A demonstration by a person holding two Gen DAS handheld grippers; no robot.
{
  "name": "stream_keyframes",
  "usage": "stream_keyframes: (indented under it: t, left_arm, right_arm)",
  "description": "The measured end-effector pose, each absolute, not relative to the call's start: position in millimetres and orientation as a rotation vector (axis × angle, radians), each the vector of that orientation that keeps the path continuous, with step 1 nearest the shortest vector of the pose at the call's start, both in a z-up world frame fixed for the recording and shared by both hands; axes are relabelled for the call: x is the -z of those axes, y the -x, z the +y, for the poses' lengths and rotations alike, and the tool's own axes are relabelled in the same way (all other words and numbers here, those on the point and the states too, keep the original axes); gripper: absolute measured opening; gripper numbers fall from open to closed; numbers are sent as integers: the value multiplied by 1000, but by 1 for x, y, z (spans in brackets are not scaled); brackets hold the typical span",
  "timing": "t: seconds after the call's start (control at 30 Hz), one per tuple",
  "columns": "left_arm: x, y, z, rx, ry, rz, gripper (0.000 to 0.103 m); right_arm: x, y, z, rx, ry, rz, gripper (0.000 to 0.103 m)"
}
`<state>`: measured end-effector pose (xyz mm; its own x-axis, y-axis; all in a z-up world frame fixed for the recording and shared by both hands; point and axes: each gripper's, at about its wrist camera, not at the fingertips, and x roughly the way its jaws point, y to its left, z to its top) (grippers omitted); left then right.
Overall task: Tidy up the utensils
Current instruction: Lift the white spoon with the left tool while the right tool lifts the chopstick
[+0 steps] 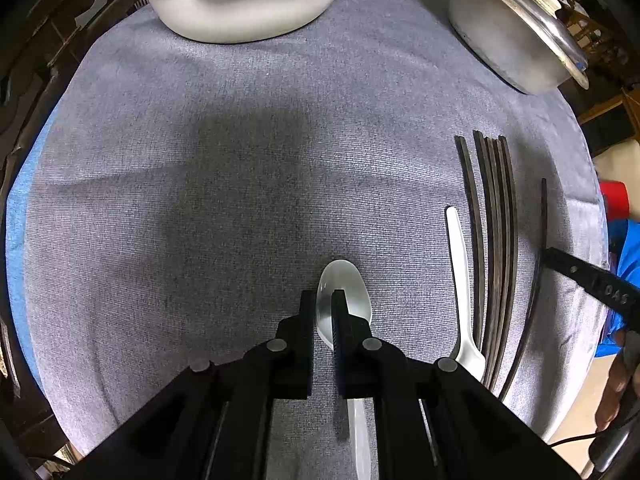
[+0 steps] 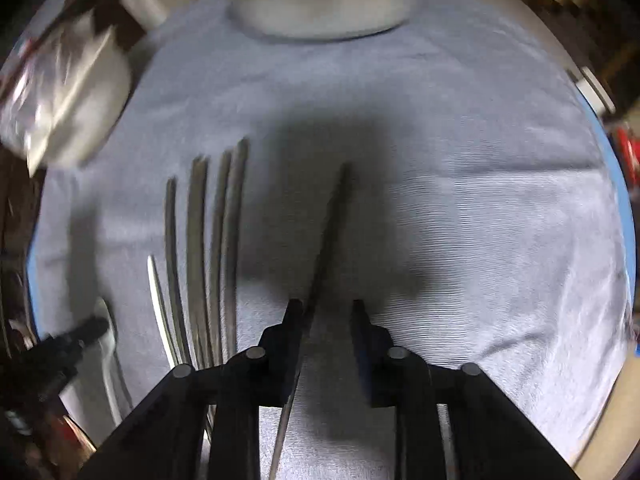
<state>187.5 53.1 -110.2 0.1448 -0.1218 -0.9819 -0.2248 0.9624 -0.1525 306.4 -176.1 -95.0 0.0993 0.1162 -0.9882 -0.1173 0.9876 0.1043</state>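
One dark slim chopstick [image 2: 328, 240] lies on grey-clothed table [image 2: 480, 220] between fingers of right hand-held gripper [image 2: 325, 308], long axis pointing ahead, touching left finger only; jaws parted, not gripping. Left hand-held gripper [image 1: 323, 300] clenched on white plastic spoon [image 1: 352, 288]. Chopstick row [image 2: 204, 240] just left.

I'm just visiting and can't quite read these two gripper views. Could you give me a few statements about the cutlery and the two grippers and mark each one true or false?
1. The left gripper is closed on a white plastic spoon. True.
2. The right gripper clamps a lone dark chopstick between both pads. False: the stick lies against one finger only, with a gap to the other.
3. A second white spoon lies beside the bundle of dark chopsticks. True.
4. The white dish stands on the grey cloth among the chopsticks. False: it stands at the far edge, apart from them.
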Motion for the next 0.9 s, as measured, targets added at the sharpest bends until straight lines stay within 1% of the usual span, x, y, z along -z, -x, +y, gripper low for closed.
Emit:
stream_keyframes:
  t: [0.1, 0.2, 0.23, 0.3, 0.33, 0.37, 0.4, 0.43, 0.5, 0.63, 0.7, 0.73, 0.77, 0.8, 0.9]
  left_arm:
    - [110, -189, 51, -74, 286, 1436, 7]
    - [109, -192, 49, -80, 287, 1449, 7]
    - [110, -194, 48, -81, 282, 1453, 7]
    - [111, -197, 47, -84, 277, 1460, 10]
    - [112, -198, 45, -84, 277, 1463, 12]
    - [112, -200, 43, -87, 275, 1469, 15]
    - [112, -202, 41, -89, 272, 1476, 16]
    - [112, -203, 38, -90, 270, 1481, 19]
    - [112, -207, 34, -96, 256, 1493, 19]
    - [113, -214, 30, -100, 264, 1517, 20]
    - [114, -218, 28, -78, 277, 1532, 27]
    - [115, -220, 29, -59, 284, 1535, 36]
    - [116, -221, 28, -41, 289, 1536, 42]
    - [117, -223, 26, -29, 279, 1538, 43]
    - [119, -226, 19, -24, 247, 1550, 43]
  right_arm:
    - [94, -310, -174, -204, -10, 1492, 30]
    - [105, -315, -165, -201, -6, 1525, 31]
    - [105, -315, -161, -196, 14, 1507, 30]
    - [113, -314, -151, -195, 57, 1507, 30]
    - [115, -312, -146, -192, 98, 1501, 30]
    - [118, -311, -137, -194, 144, 1495, 25]
    - [115, -312, -129, -197, 178, 1489, 12]
    - [116, -311, -126, -209, 196, 1490, 11]
    - [117, -306, -120, -227, 237, 1495, 7]
    - [115, -297, -131, -257, 289, 1513, 7]
    - [113, -297, -136, -269, 282, 1523, 7]
    - [113, -296, -136, -275, 284, 1522, 7]
    - [112, -295, -138, -282, 289, 1519, 7]
    - [112, -307, -137, -287, 288, 1519, 9]
    - [108, -308, -145, -303, 264, 1518, 9]
